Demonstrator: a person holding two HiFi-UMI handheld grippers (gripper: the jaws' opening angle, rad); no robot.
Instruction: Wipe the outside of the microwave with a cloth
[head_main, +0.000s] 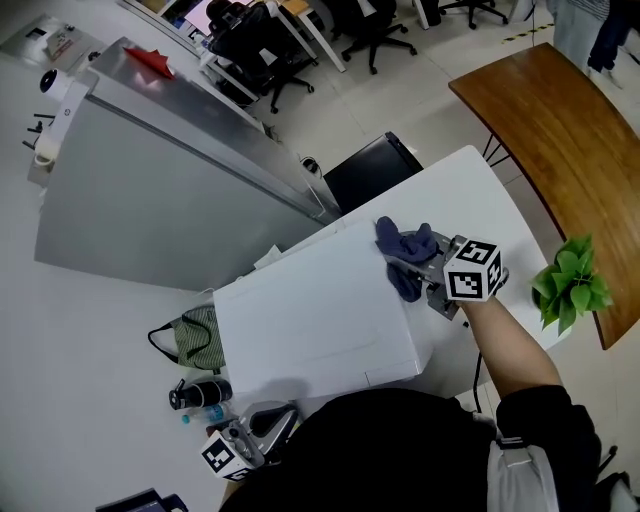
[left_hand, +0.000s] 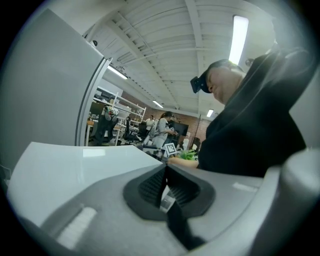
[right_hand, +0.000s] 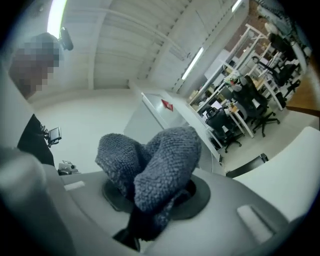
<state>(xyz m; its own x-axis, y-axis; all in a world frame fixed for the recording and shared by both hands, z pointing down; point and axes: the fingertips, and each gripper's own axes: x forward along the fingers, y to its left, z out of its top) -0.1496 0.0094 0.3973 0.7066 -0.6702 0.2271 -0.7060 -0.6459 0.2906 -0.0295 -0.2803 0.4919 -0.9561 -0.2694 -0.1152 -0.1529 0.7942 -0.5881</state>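
the cloth (head_main: 405, 250) is a dark blue, nubbly knitted rag, bunched up and pressed on the far right edge of the microwave's (head_main: 310, 310) white top, with part of it drooping over the side. the right hand-held gripper (head_main: 402, 272) has its jaws clamped on the cloth's lower folds, and two fat lobes of fabric bulge out past them. it looks soft and light, the sort of thing that flops and slides in a grip, so i'd say taking it by a thick wad, as here, is the safe way; a thin corner would likely pull loose on a firm wipe. the microwave looks boxy, smooth and glossy, so the cloth should glide, though light pressure may only skate over the paint. the left hand-held gripper (head_main: 262, 428) hangs low at the near left corner, jaws drawn together on nothing, just beside the casing but i can't tell whether it touches. the microwave sits on a white desk (head_main: 470, 180); a green plant (head_main: 570, 280) stands to the right and a dark bottle (head_main: 200, 393) to the left.
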